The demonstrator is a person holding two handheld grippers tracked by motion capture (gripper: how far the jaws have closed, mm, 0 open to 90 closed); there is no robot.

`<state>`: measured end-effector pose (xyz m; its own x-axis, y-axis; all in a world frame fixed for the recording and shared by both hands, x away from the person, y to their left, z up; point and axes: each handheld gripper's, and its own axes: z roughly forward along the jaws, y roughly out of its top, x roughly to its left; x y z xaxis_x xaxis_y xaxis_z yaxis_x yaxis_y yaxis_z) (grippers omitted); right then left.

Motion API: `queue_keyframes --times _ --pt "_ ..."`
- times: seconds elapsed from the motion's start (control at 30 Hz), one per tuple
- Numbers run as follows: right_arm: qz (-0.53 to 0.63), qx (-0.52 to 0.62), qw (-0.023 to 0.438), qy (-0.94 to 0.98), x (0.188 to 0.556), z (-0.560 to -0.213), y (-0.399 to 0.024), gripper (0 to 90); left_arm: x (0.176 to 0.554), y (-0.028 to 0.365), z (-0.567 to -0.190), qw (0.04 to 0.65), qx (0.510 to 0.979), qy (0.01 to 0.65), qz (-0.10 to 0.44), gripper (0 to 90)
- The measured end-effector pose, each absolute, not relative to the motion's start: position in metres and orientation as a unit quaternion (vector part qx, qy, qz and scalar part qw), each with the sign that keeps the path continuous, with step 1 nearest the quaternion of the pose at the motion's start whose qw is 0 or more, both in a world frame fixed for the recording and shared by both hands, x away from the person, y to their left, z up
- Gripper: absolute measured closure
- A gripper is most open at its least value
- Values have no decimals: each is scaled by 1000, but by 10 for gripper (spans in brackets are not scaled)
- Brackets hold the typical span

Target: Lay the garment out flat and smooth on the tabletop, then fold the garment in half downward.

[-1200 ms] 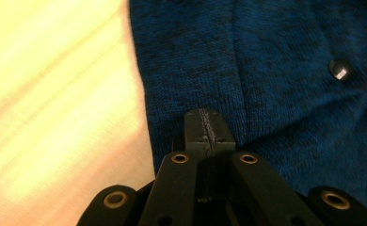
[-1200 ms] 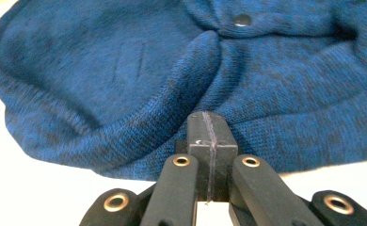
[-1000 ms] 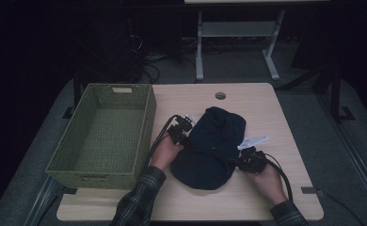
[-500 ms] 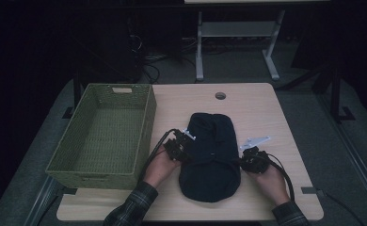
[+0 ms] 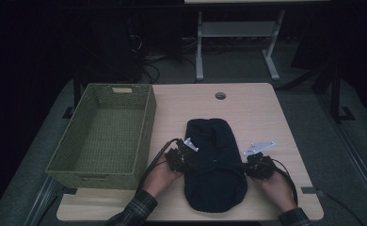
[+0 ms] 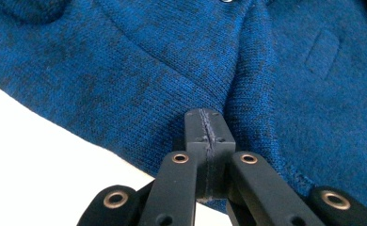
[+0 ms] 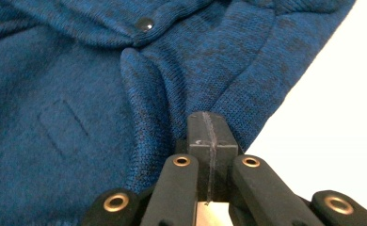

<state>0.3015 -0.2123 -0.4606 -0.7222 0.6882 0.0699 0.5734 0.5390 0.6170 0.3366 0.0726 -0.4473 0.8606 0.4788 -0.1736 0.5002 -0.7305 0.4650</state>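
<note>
Knitted garment [image 5: 215, 167], dark blue, lies folded into a long rounded shape on the table [image 5: 247, 108], in its near half, lengthwise from the near edge toward the far edge. Its far end is well short of the round hole [image 5: 220, 95] in the tabletop.

Left gripper [image 5: 184, 160] sits at the left edge of the garment, about midway along its length. In the left gripper view, its fingers [image 6: 198, 132] are pressed together with no gap, and a fold of the knit bunches up against their tips; whether cloth is caught between them cannot be told.

Right gripper [image 5: 252, 165] sits at the opposite edge, level with the left one. In the right gripper view, its fingers [image 7: 219, 134] are likewise pressed together, with a ridge of fabric gathered just ahead of them. A snap button [image 7: 145, 23] shows farther up the garment in this view, and a faint rectangular outline is visible in the cloth to the left.

Green woven basket [image 5: 101, 136] stands on the left part of the table, just beside the left hand and apart from the garment.
</note>
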Motion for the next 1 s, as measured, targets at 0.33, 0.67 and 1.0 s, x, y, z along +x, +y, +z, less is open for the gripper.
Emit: queue_keyframes --times 0.33,0.67,1.0 --pt "324 359 82 871 284 -462 -220 898 325 65 -447 253 934 250 -25 900" --pt "331 358 71 870 287 -459 -223 855 330 66 -445 260 933 246 -32 876" --pt "344 339 75 872 309 -441 -221 716 352 73 -430 268 930 252 4 723"
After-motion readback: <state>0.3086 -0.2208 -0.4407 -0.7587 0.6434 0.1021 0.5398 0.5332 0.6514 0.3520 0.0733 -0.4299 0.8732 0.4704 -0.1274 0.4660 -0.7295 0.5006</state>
